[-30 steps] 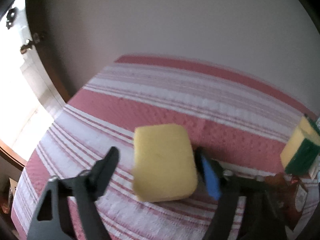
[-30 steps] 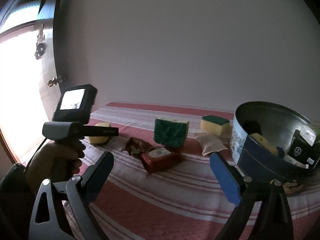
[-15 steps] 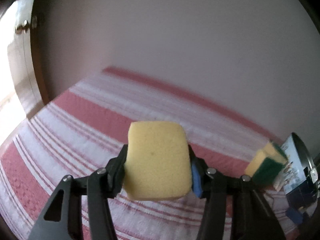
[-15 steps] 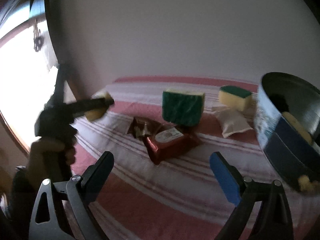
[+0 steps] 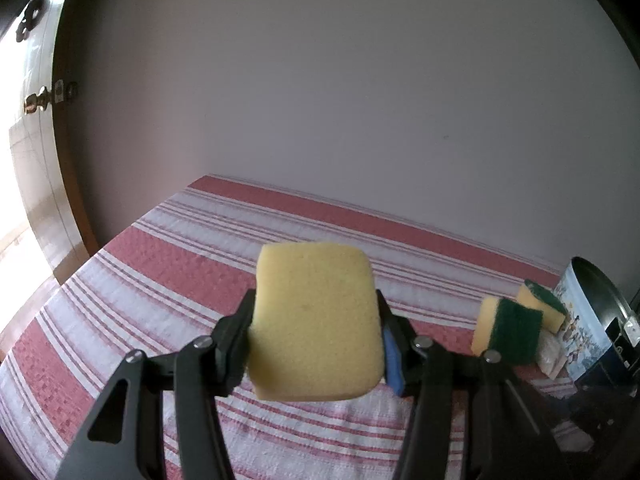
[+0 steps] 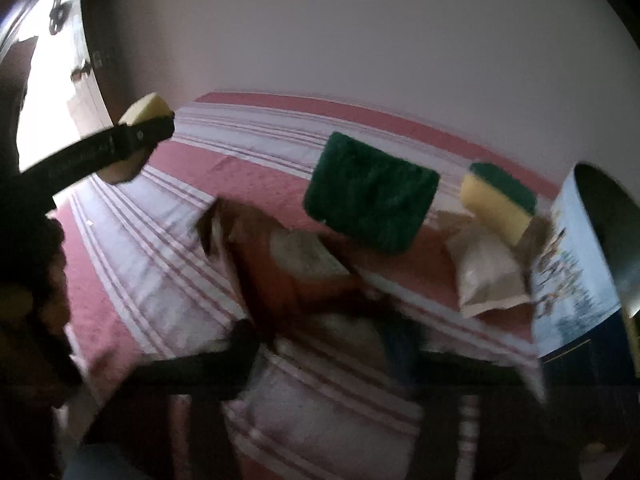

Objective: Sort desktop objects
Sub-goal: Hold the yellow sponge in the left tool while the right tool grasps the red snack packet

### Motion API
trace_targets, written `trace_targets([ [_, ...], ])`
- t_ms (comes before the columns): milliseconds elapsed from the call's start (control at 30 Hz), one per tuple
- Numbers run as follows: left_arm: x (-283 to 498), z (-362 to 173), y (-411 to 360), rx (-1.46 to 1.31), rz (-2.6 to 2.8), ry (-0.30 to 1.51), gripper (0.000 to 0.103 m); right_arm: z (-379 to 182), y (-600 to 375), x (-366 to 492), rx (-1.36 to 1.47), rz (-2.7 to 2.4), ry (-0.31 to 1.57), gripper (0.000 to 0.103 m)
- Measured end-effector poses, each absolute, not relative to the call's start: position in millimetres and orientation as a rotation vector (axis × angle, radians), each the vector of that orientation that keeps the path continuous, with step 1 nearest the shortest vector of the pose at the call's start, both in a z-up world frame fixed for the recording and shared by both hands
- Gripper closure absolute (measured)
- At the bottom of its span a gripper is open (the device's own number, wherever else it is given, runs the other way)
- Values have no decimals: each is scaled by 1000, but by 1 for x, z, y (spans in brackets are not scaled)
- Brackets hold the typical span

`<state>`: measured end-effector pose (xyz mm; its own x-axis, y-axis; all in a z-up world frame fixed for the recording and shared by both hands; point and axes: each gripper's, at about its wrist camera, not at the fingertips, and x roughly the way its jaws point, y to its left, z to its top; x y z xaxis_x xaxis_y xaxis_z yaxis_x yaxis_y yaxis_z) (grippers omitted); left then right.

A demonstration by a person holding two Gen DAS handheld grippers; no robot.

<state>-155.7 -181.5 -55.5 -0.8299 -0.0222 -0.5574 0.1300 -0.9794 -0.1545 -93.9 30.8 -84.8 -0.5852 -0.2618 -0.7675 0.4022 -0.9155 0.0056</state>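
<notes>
Lifted: left hand-held gripper point(image 5: 316, 340) clamps yellow sponge point(image 5: 314, 322).

No text could be read. The left gripper's point(image 6: 136, 142) arm bore pale lettering, too blurred to make out. The tin point(image 5: 576, 332), right of the left gripper point(image 5: 316, 332), carried a printed picture; any words on it were too small.

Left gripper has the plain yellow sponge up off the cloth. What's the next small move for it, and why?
Probably carry it right, toward the round tin. The left gripper is shut on the yellow sponge, lifted clear of the striped cloth, and the tin stands open at the right edge, past two green-backed sponges.
</notes>
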Motion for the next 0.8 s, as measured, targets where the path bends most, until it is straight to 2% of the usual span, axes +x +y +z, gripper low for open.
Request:
trace_targets([
  [33,-155,-55,-181,883,-2918,285,50,-85,32,-93,1163,-2487,229,80],
  [67,-155,-55,-181,883,-2917,285,50,-85,33,-92,1161,-2481,215,81],
  [367,-154,-56,-182,891,-2902,304,49,-86,61,-97,1164,-2411,-44,80],
  [467,-154,-55,-181,889,-2905,300,49,-83,56,-94,1157,-2404,24,69],
  [533,-154,-56,-181,891,-2904,300,49,-80,51,-88,1131,-2410,103,48],
  [567,-155,-56,-182,893,-2903,302,49,-76,50,-87,1111,-2408,109,41],
  [633,-156,-57,-183,897,-2900,305,49,-72,44,-83,1061,-2402,107,21],
  [800,-156,-57,-183,898,-2901,301,49,-71,18,-95,1073,-2452,263,18],
])
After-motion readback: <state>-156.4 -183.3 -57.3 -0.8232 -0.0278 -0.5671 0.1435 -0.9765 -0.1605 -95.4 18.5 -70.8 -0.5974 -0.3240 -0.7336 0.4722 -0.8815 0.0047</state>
